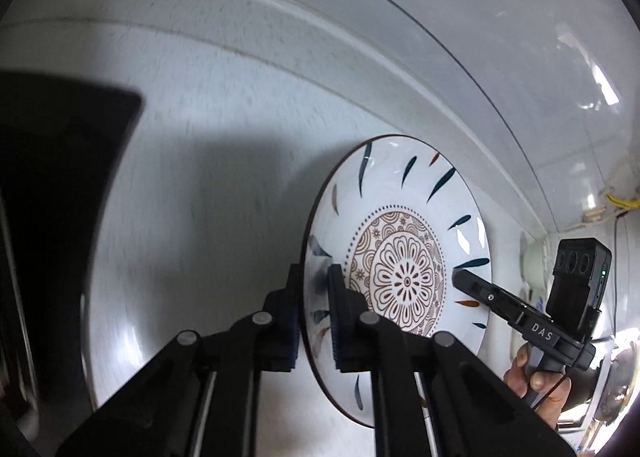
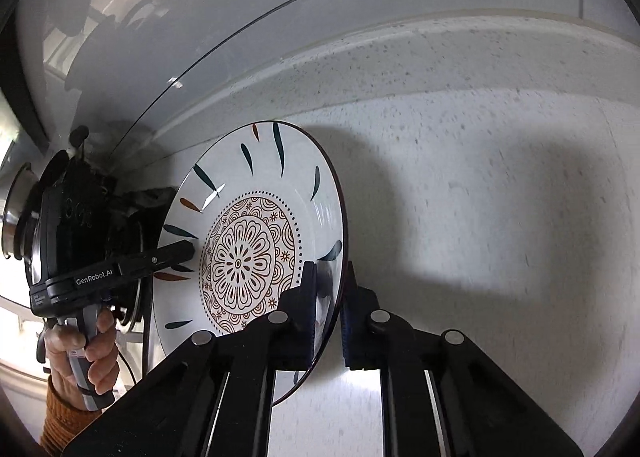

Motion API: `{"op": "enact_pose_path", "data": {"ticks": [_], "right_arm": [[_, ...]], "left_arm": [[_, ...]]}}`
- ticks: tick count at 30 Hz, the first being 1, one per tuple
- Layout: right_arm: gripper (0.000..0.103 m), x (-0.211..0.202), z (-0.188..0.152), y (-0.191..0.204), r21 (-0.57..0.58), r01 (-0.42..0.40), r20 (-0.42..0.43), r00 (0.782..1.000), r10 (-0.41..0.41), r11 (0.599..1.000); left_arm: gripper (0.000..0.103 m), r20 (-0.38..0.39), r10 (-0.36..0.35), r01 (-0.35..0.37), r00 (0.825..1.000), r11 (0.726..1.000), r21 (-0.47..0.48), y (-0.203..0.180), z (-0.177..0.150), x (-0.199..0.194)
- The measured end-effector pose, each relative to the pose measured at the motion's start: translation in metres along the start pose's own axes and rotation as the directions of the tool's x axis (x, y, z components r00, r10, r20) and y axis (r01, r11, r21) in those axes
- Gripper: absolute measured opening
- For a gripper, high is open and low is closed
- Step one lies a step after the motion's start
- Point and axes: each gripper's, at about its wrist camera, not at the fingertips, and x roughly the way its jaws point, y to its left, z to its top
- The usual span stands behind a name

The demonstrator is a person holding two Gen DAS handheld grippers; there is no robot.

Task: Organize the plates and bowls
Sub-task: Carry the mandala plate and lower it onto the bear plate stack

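A white plate [image 1: 400, 273] with a brown flower pattern and dark leaf strokes on its rim is held edge-on between both grippers, over a white speckled counter [image 1: 200, 197]. My left gripper [image 1: 316, 277] is shut on the plate's near rim, one pad on each face. In the right wrist view the same plate [image 2: 248, 257] fills the centre, and my right gripper [image 2: 329, 277] is shut on its rim. Each view shows the other gripper clamped on the opposite rim: the right gripper [image 1: 464, 279] and the left gripper [image 2: 186, 249], each held by a hand.
A raised ledge [image 2: 400, 57] and a glossy wall panel run along the counter's back. A dark object [image 1: 60, 217] stands at the left of the left wrist view. Metal kitchenware [image 2: 16, 217] and a dark object sit beyond the plate.
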Motion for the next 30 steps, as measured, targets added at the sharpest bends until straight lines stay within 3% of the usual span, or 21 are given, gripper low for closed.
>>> {"op": "enact_pose_path", "data": {"ticks": [9, 12, 16, 21, 30], "right_arm": [[0.010, -0.085, -0.089, 0.047, -0.041, 0.027, 0.042, 0.999, -0.026, 0.999], [0.010, -0.113, -0.133, 0.074, -0.070, 0.028, 0.058, 0.998, -0.024, 0.997], [0.010, -0.130, -0.191, 0.100, -0.091, 0.026, 0.040, 0.999, -0.022, 0.995], [0.010, -0.114, -0.244, 0.108, -0.057, 0.032, -0.009, 0.999, -0.033, 0.998], [0.010, -0.082, -0.258, 0.094, 0.031, 0.079, -0.054, 0.996, -0.077, 0.996]], "left_arm": [[0.011, 0.024, -0.069, 0.068, 0.997, 0.995, 0.069, -0.026, -0.100, -0.084], [0.011, 0.019, -0.118, 0.116, 0.993, 0.991, 0.061, -0.012, -0.137, -0.124], [0.011, 0.002, -0.119, 0.118, 0.993, 0.990, 0.075, 0.009, -0.189, -0.158], [0.011, -0.073, -0.110, 0.114, 0.991, 0.992, 0.062, 0.040, -0.235, -0.157], [0.009, -0.145, -0.087, 0.099, 0.986, 0.992, 0.074, 0.051, -0.260, -0.125]]}}
